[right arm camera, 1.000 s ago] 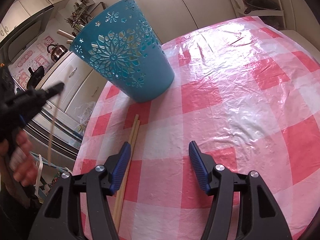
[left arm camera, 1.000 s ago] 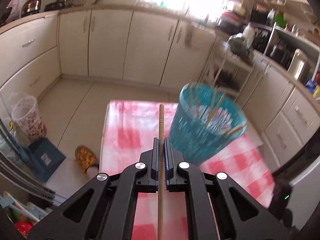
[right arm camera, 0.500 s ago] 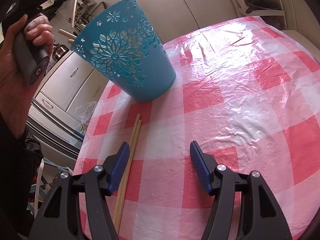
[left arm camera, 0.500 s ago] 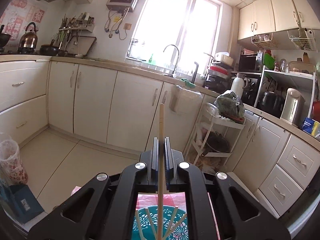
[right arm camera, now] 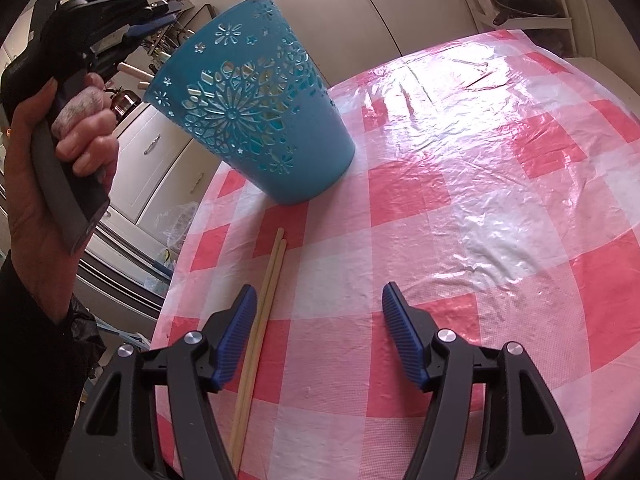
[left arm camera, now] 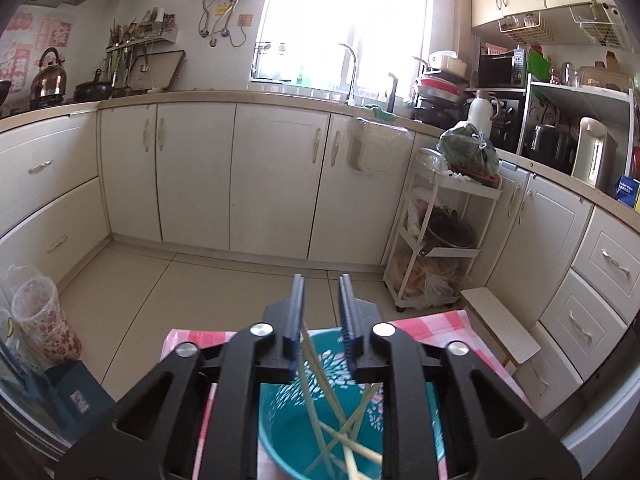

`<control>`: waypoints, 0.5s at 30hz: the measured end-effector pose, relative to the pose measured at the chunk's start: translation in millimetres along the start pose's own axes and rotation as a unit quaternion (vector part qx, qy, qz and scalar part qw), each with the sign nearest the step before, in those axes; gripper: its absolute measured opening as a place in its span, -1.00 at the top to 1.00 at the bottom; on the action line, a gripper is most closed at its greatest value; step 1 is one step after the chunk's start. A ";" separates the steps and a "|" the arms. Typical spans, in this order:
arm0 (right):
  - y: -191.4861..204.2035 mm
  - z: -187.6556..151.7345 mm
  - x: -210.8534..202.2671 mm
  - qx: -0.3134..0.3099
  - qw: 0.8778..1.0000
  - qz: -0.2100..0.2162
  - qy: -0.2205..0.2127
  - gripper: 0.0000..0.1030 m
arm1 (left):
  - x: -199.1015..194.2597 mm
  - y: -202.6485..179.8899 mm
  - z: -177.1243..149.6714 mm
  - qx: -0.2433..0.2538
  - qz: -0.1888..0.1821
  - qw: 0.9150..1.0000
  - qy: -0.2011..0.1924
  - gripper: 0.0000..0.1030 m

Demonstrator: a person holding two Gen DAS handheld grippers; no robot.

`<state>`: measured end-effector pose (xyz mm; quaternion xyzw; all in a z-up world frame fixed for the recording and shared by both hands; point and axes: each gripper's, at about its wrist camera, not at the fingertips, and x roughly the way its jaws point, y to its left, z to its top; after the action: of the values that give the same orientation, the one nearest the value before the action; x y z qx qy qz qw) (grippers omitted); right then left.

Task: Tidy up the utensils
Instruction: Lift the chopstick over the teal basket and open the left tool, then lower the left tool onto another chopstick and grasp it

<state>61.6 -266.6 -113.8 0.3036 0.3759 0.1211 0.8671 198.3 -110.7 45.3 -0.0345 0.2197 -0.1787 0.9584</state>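
1. No brand or label can be read; red posters (left arm camera: 22, 46) with white characters hang on the wall far left of the bucket, too blurred to make out.
2. The bucket (right arm camera: 256, 108) is teal plastic, tapered, its wall pierced with flower and snowflake cut-outs. It stands on the tablecloth (right arm camera: 480, 184).
3. Several thin wooden chopsticks (left arm camera: 320, 408) lean crossed inside the bucket; their ends poke above its rim in the right wrist view.
4. Two more chopsticks (right arm camera: 260, 328) lie side by side on the tablecloth in front of the bucket, just beside the right gripper's left finger.
5. The left gripper (left arm camera: 322, 320) hangs above the bucket's mouth, fingers a little apart, holding nothing.
6. The right gripper (right arm camera: 316, 336) is low over the tablecloth, in front of the bucket, spread wide and holding nothing.
7. The tablecloth is glossy, wrinkled plastic in red-and-white checks.
8. Beyond the bucket: cream cabinets (left arm camera: 276, 176), a tiled floor, a bright window, a kettle (left arm camera: 49, 80) and a white wheeled rack (left arm camera: 440, 236).
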 end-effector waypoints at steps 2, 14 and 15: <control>1.1 -0.7 0.3 -0.003 1.000 -0.002 0.000 -0.23 | -18.5 7.4 -9.4 -0.001 0.023 1.000 -0.006 -0.07; 45.9 -13.9 13.8 -0.113 0.993 -0.035 0.026 0.09 | -97.9 69.2 -103.9 -0.045 0.071 0.994 0.074 -0.51; 48.2 -14.3 15.3 -0.116 0.992 -0.038 0.027 0.12 | -98.2 72.2 -111.9 -0.054 0.069 0.993 0.085 -0.51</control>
<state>62.6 -215.8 -100.5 0.1831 0.3938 0.1384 0.8901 91.0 -6.8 -25.8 -0.0557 0.3115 -0.1025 0.9431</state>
